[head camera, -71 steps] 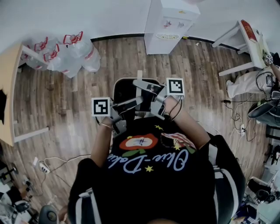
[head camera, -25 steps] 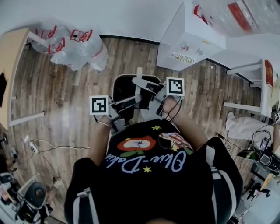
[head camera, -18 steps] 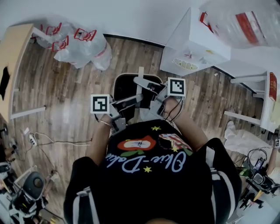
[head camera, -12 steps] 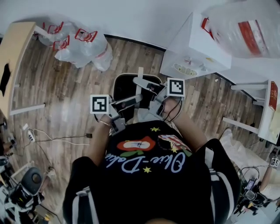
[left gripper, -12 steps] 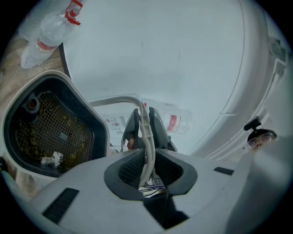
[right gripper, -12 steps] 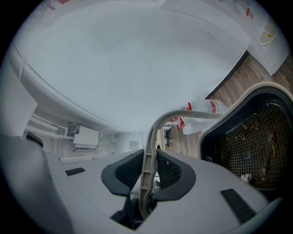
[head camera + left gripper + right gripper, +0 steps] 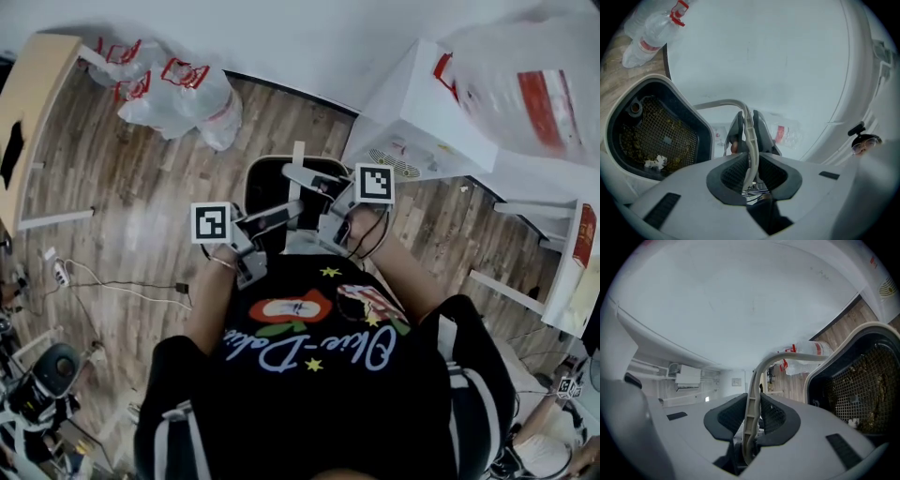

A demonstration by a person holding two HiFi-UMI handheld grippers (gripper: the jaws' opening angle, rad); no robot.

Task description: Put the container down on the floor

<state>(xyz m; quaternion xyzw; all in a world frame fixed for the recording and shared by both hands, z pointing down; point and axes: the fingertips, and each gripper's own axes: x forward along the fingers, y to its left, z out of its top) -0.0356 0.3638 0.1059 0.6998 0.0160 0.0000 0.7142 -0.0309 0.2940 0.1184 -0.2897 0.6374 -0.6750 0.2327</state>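
Note:
The container, a black bin with a pale rim and a mesh inside holding bits of debris, hangs in front of my chest above the wooden floor. Its thin pale handle arches over it. My left gripper is shut on the handle from the left, with the bin showing beyond its jaws. My right gripper is shut on the same handle from the right, the bin beside it. Both sets of pads press flat against the handle.
A white water dispenser with a big bottle stands close at the upper right. Empty water bottles lie by the far wall. A wooden table is at left, with a cable on the floor.
The view has swung round: the dispenser has come closer at the upper right and the bottles have slid left. Both grippers keep the same hold on the handle.

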